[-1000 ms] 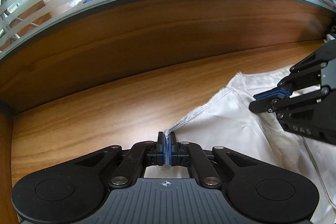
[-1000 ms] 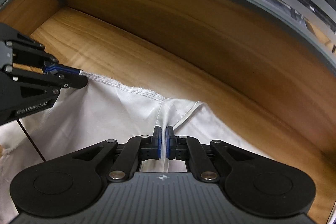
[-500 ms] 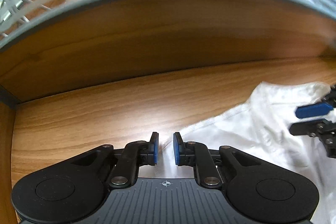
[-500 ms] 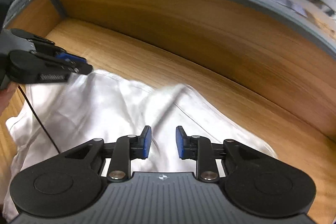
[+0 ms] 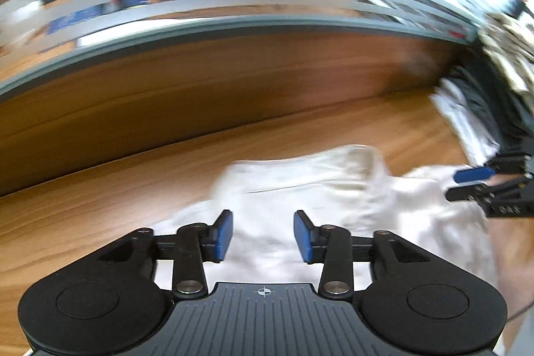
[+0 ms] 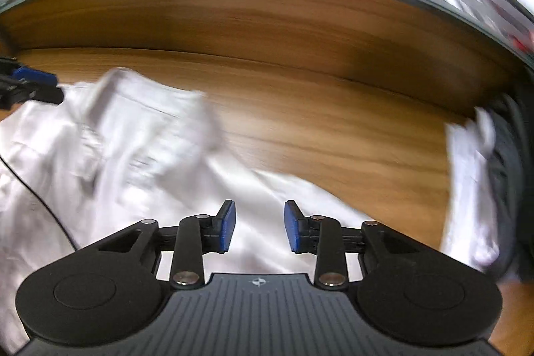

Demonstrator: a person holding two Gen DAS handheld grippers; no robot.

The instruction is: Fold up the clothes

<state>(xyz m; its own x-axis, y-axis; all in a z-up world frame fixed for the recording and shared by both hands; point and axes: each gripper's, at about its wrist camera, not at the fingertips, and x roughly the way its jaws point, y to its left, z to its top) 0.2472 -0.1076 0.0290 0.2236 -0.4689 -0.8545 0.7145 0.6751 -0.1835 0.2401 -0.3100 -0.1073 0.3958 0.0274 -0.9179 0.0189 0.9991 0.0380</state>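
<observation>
Both tools stand wide apart at the fingers and hold nothing: the left tool (image 5: 263, 234) sits at the lower centre of the left wrist view, the right tool (image 6: 259, 231) at the lower centre of the right wrist view, each with white cloth showing in the gap between its blue pads. The white garment (image 5: 300, 189) lies on the wooden desk (image 5: 100, 199), bunched and partly doubled over itself, with a rumpled lobe toward the centre right of the left view and a folded-over flap (image 6: 143, 119) at the centre left of the right view. A stack of other clothes (image 6: 477, 175) sits at the right edge. Both pictures are blurred, so seams and hems are hard to read.

The cloth is neither flat nor squarely folded, so the step in hand looks like choosing a fresh hold. To do that well, each tool should settle on a clear edge or corner, not a loose wrinkle, pinch a single layer, and the two holds should sit level with each other so the fold falls straight. The thin dark cable (image 6: 36, 192) lying over the garment in the lower left of the right view should be kept out of the pinch.
</observation>
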